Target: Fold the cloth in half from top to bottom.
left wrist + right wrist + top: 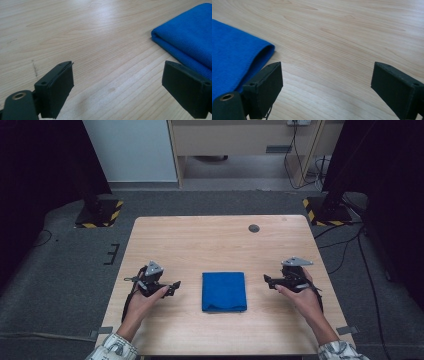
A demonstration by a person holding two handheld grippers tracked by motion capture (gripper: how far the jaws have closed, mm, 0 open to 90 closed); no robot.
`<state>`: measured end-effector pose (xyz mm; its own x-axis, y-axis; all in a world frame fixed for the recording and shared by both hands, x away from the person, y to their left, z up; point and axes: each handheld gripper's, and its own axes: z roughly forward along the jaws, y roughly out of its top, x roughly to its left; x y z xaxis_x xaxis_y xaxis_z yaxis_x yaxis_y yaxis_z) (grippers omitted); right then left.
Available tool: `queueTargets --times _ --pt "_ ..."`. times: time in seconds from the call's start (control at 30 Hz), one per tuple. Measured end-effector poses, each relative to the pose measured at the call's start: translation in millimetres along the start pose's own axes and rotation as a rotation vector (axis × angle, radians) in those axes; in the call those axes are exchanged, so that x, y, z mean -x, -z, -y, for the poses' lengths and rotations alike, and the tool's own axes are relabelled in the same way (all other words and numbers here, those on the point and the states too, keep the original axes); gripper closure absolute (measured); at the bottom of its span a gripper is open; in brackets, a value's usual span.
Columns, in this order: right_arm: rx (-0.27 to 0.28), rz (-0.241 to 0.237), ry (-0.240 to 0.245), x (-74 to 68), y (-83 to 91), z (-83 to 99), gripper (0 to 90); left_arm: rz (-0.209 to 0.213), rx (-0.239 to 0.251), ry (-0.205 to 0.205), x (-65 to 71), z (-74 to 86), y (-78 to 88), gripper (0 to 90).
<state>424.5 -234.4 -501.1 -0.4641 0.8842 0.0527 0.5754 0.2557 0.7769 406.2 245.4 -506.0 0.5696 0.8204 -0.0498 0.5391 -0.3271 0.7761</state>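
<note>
A folded blue cloth [224, 291] lies flat near the middle of the wooden table [210, 240]. My left gripper [175, 285] sits to its left, low over the table, jaws pointing toward the cloth and open with nothing between them. In the left gripper view the cloth [190, 37] shows at the upper right, past the right jaw. My right gripper [267, 280] is to the right of the cloth, also open and empty. In the right gripper view the cloth [232, 50] lies at the left, beside the left jaw.
A small dark round grommet [254, 228] sits near the table's far edge. Two stands with yellow-black striped bases [100, 212] [325, 210] flank the table on the grey floor. Cables [350, 245] run along the right side.
</note>
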Motion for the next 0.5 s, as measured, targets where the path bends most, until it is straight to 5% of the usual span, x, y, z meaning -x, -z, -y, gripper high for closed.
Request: queueTargets --times 0.27,0.5 --pt "-0.019 0.043 -0.055 26.9 0.3 7.2 10.1 -0.037 -0.064 -0.026 -16.7 3.9 -3.2 9.1" --pt "-0.047 0.105 -0.124 52.0 -2.5 16.4 9.7 -0.076 -0.100 -0.003 -35.2 8.7 -10.2 8.4"
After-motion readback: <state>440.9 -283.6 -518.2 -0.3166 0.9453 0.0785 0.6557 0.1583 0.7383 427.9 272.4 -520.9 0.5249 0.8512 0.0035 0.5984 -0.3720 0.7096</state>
